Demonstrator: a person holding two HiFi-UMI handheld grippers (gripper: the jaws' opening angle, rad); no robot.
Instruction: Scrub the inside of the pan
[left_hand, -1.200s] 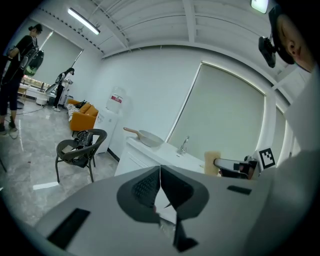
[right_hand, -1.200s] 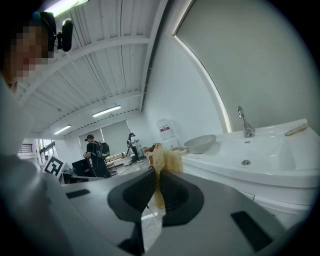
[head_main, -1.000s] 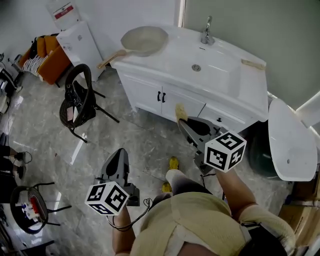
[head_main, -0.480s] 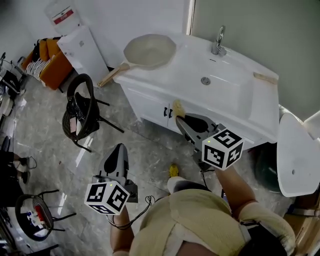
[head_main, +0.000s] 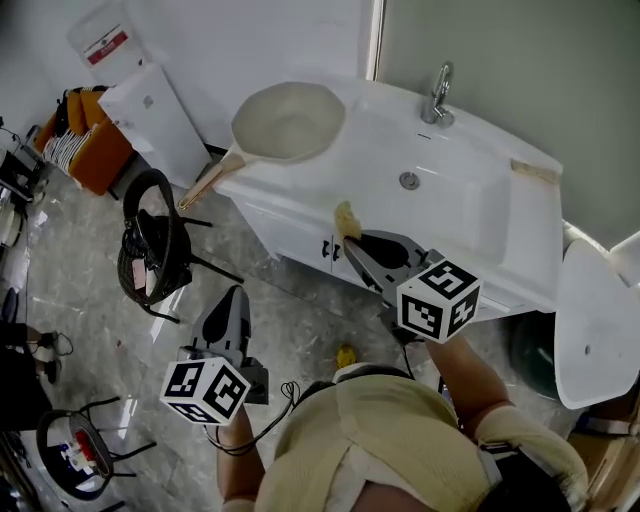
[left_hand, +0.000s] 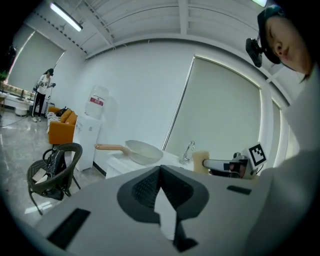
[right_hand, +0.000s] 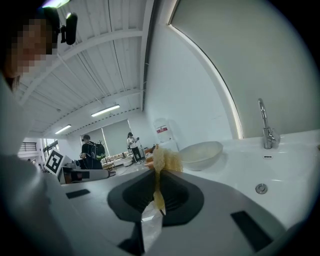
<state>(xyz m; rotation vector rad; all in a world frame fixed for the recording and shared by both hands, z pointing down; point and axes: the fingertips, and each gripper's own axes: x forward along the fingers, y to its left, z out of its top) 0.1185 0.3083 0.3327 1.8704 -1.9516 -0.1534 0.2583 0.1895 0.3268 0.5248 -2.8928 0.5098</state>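
Since 1 s ago: right gripper (head_main: 352, 238) w/ sponge (head_main: 346, 217) now nearer pan (head_main: 290, 122), which sits on vanity top (head_main: 365, 130) beside basin (head_main: 445, 190).
Head view — 1 pan, 1 sponge, 2 grippers.
Left gripper view: left gripper (left_hand: 160, 175) pressed together, empty.
Right gripper view: jaws pinch sponge — best lower it flat into pan, left steadying handle (head_main: 205, 180).
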